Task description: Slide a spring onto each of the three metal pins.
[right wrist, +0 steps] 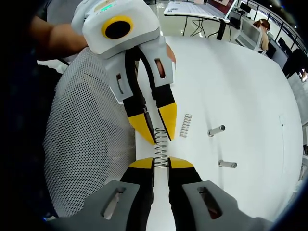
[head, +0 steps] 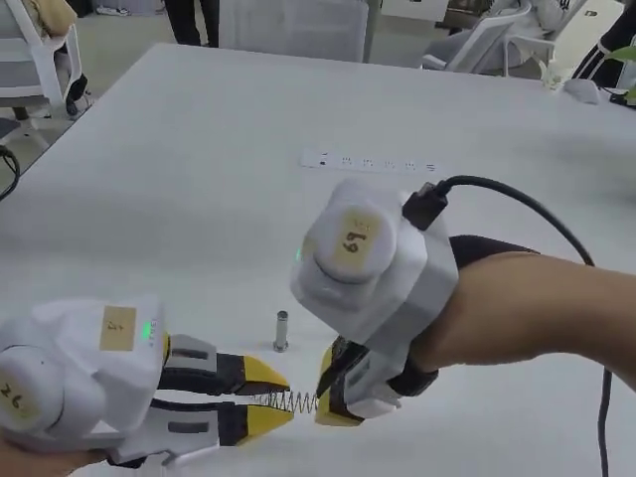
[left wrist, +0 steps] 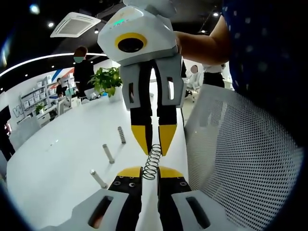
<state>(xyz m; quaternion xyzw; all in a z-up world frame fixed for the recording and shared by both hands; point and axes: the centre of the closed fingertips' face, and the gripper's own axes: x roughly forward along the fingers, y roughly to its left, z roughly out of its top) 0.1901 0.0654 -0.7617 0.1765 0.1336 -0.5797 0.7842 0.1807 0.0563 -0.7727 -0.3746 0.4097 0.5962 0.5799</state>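
A small steel spring (head: 295,400) hangs level between my two grippers just above the white table (head: 199,199). My left gripper (head: 273,397) holds one end in its yellow tips and my right gripper (head: 326,397) holds the other. The left gripper view shows the spring (left wrist: 153,161) rising from my left gripper (left wrist: 150,172) to the right gripper (left wrist: 155,142). In the right gripper view the spring (right wrist: 161,147) runs from my right gripper (right wrist: 162,163) to the left gripper (right wrist: 156,127). One metal pin (head: 281,330) stands just behind. Two bare pins (right wrist: 216,130) (right wrist: 227,164) and another spring (right wrist: 186,125) lie beyond.
A white power strip (head: 368,162) lies further back on the table. A mesh chair back (left wrist: 240,154) stands close to the table's near edge. A black cable (head: 537,214) runs from the right gripper over the person's forearm (head: 537,298). Office chairs stand beyond the far edge.
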